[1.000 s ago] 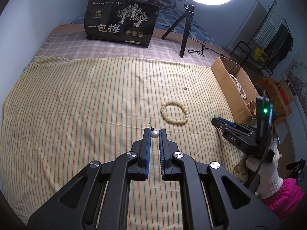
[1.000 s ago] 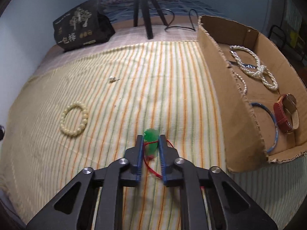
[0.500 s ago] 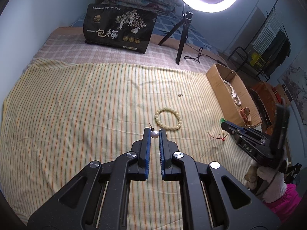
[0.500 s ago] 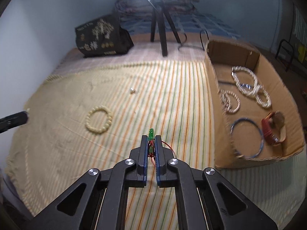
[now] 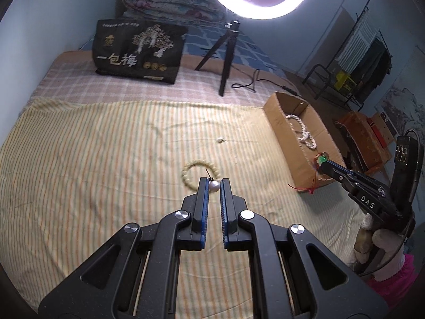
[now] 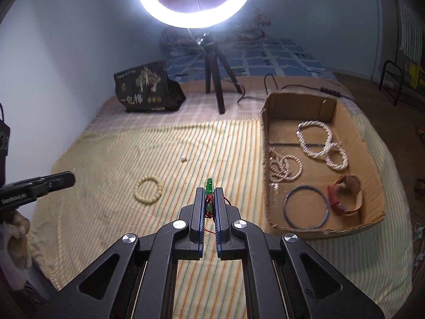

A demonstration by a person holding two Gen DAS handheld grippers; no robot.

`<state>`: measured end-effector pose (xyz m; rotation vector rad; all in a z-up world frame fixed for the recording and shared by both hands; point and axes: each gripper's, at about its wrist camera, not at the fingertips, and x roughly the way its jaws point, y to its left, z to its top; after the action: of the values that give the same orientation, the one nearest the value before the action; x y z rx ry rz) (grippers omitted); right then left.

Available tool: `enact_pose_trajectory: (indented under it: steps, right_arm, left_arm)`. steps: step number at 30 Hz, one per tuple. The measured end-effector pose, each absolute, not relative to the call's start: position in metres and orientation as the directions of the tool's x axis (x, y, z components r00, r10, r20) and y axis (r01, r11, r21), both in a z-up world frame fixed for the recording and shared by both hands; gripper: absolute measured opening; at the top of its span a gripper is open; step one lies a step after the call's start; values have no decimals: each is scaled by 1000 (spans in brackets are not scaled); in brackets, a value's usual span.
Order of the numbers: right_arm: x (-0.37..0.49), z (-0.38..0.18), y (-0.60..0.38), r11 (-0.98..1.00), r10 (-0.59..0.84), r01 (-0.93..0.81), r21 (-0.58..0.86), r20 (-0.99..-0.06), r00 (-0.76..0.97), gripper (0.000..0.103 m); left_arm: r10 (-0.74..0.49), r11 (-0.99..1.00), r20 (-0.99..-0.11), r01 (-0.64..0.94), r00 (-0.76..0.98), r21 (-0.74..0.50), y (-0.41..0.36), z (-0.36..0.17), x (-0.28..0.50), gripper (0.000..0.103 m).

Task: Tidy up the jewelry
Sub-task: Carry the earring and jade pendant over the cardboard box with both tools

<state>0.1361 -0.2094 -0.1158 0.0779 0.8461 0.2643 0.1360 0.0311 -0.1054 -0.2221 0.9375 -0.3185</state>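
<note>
Two grippers mid-carry above striped bedspread (image 5: 93, 172): left gripper (image 5: 214, 183) clamped on pearl earring (image 5: 214, 185), right gripper (image 6: 209, 194) on green pendant (image 6: 209, 186); next, release over cardboard box (image 6: 265, 186).

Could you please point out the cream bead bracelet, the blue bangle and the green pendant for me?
Cream bead bracelet (image 6: 148, 192): right wrist view, its near-left beads.
Blue bangle (image 6: 306, 207): right wrist view, its left rim.
Green pendant (image 6: 209, 183): right wrist view, its protruding tip.

Striped cloth (image 6: 111, 159) left largely open; only bead bracelet (image 6: 148, 192) and small earring (image 6: 183, 158) lie mid-cloth. Right side blocked by cardboard box (image 6: 267, 186) wall. Rear passage obstructed by tripod (image 6: 216, 79) and black bag (image 6: 146, 90).
</note>
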Motion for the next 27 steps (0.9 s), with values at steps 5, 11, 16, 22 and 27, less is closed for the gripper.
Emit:
enact_pose_trajectory:
  steps: [5, 11, 16, 22, 27]
  right_arm:
    - [135, -97, -226, 965, 264, -191, 183, -706, 658, 5]
    - [138, -80, -251, 973, 232, -157, 171, -682, 694, 5]
    - [144, -70, -276, 980, 198, -121, 161, -669, 717, 5]
    - [158, -73, -298, 984, 167, -81, 158, -676, 718, 5]
    - [167, -81, -315, 983, 159, -47, 179, -686, 710, 5]
  left_arm:
    - [-395, 918, -735, 207, 551, -338, 8, -96, 141, 6]
    - [-429, 903, -717, 257, 550, -344, -25, -84, 148, 6]
    - [-458, 889, -709, 294, 536, -352, -55, -81, 156, 6]
    - [-487, 872, -709, 331, 510, -361, -92, -85, 165, 6]
    - [-505, 860, -713, 350, 487, -370, -120, -92, 173, 6]
